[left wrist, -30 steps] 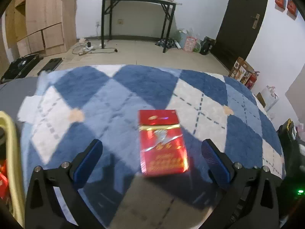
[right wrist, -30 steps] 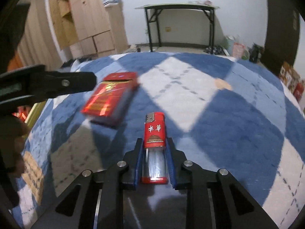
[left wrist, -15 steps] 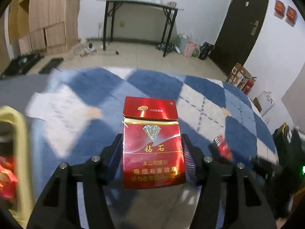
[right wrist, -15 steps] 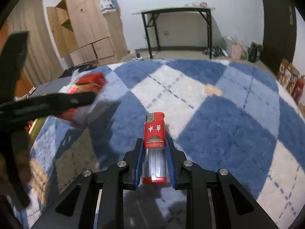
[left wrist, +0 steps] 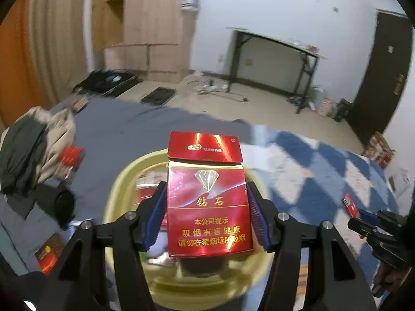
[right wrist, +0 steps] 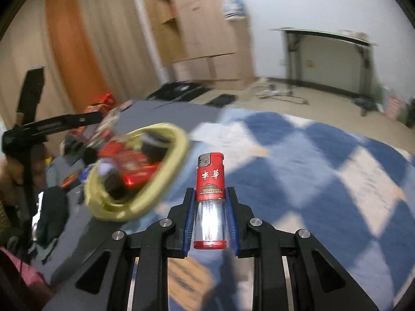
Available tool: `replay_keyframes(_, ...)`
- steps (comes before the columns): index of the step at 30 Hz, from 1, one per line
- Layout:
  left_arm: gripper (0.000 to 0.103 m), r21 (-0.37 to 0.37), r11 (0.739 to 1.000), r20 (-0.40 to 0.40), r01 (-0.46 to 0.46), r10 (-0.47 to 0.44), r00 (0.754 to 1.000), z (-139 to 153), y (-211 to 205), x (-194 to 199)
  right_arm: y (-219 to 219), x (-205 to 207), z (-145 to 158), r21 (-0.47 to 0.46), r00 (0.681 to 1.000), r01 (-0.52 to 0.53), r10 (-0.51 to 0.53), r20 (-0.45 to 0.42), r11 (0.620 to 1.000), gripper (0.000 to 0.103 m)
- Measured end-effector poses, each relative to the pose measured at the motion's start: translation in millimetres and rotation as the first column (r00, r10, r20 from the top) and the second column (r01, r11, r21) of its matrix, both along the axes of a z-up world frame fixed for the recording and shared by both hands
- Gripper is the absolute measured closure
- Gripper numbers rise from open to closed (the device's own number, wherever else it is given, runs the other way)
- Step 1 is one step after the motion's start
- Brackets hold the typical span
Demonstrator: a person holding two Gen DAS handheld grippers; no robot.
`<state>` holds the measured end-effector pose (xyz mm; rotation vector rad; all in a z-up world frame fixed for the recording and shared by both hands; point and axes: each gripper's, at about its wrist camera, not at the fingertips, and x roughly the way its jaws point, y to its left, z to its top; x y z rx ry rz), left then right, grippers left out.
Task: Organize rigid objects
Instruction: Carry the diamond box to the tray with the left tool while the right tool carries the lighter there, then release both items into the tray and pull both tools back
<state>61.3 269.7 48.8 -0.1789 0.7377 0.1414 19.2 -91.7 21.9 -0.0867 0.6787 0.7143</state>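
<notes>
My left gripper (left wrist: 206, 202) is shut on a red cigarette pack (left wrist: 207, 202) with gold lettering, its lid slightly lifted. The pack hangs above a yellow round basin (left wrist: 122, 181) that holds several red packs and dark items. My right gripper (right wrist: 210, 207) is shut on a red lighter (right wrist: 210, 199) with a clear lower half, standing upright between the blue pads. In the right wrist view the yellow basin (right wrist: 176, 142) lies to the left, blurred, with the left gripper's black arm (right wrist: 57, 124) over it. At the right edge of the left wrist view the right gripper's lighter (left wrist: 350, 204) shows.
A blue and white diamond rug (right wrist: 324, 168) covers the bed on the right, over a grey sheet (left wrist: 124, 127). Crumpled clothes (left wrist: 31, 142), a red pack (left wrist: 70, 158) and a dark round object (left wrist: 63, 204) lie left of the basin. A black table (left wrist: 275, 59) stands at the far wall.
The left gripper closed on the cigarette pack, lifted it off the rug and carried it left over the yellow basin. The right gripper, still holding the lighter, swung left toward the basin.
</notes>
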Motion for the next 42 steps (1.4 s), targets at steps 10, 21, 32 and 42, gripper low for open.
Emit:
replay_keyframes(10, 0.043, -0.023, 0.995, -0.069, -0.098, 0.096, 0.993, -37.6, 41.7, 38.1, 155.3, 54.4, -5.5, -0.131, 0.968, -0.250, 0.246, -0.041, 0.959, 0.081)
replay_keyframes(21, 0.041, -0.045, 0.996, -0.113, -0.078, 0.073, 0.991, -61.3, 44.3, 46.6, 220.7, 90.2, -45.1, -0.200, 0.942, -0.336, 0.327, -0.078, 0.920, 0.081)
replay_keyframes(32, 0.000, -0.029, 0.988, -0.007, -0.150, 0.150, 0.989, -28.5, 39.7, 38.3, 205.4, 88.8, -40.2, -0.118, 0.947, -0.322, 0.321, -0.028, 0.939, 0.027)
replay_keyframes(42, 0.000, -0.150, 0.903, 0.079, -0.402, 0.416, 0.906, 11.8, -40.8, 3.6, 105.3, 85.5, -14.9, -0.076, 0.988, -0.133, 0.139, 0.074, 0.988, 0.000)
